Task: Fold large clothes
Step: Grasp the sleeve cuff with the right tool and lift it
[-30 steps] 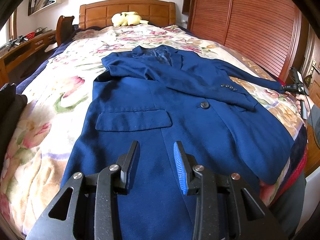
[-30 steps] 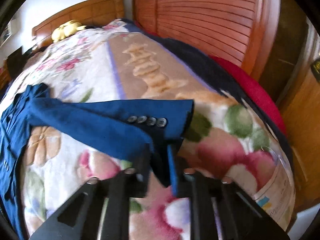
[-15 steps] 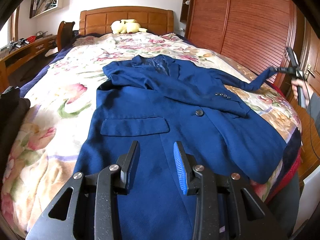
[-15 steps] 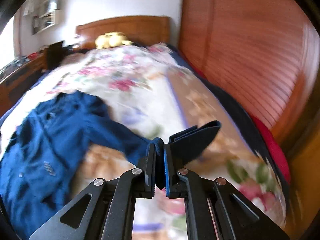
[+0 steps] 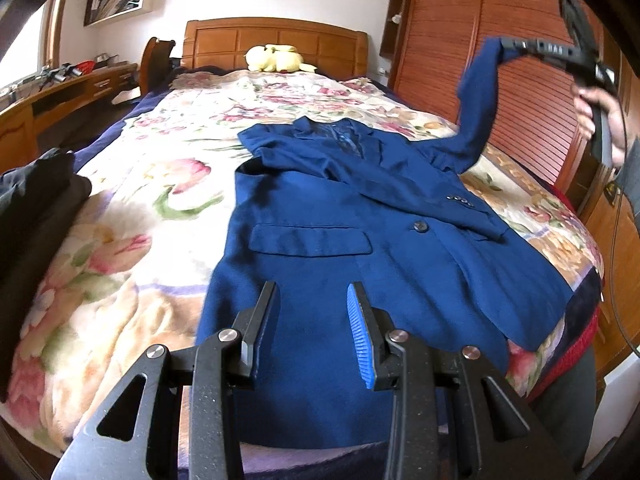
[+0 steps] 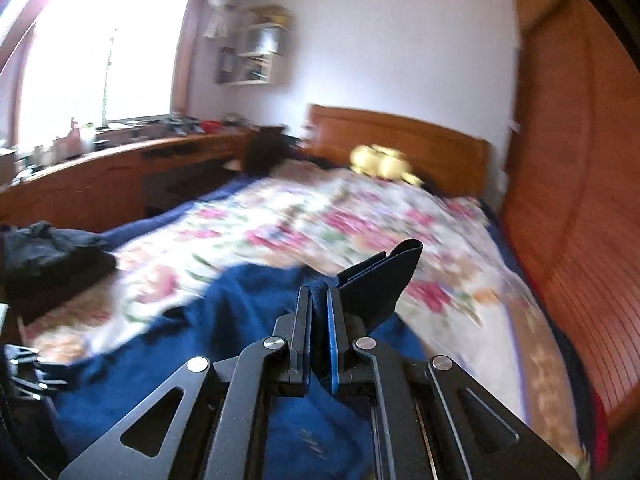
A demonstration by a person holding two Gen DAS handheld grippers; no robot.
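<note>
Bed (image 5: 160,184); left gripper (image 5: 312,320) fingers apart over jacket (image 5: 360,248); right gripper (image 6: 319,312) fingers clamped on sleeve (image 5: 476,92)

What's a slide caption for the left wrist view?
Right gripper lifts one sleeve of the blue jacket off the bed; open left gripper hovers over the hem.
</note>
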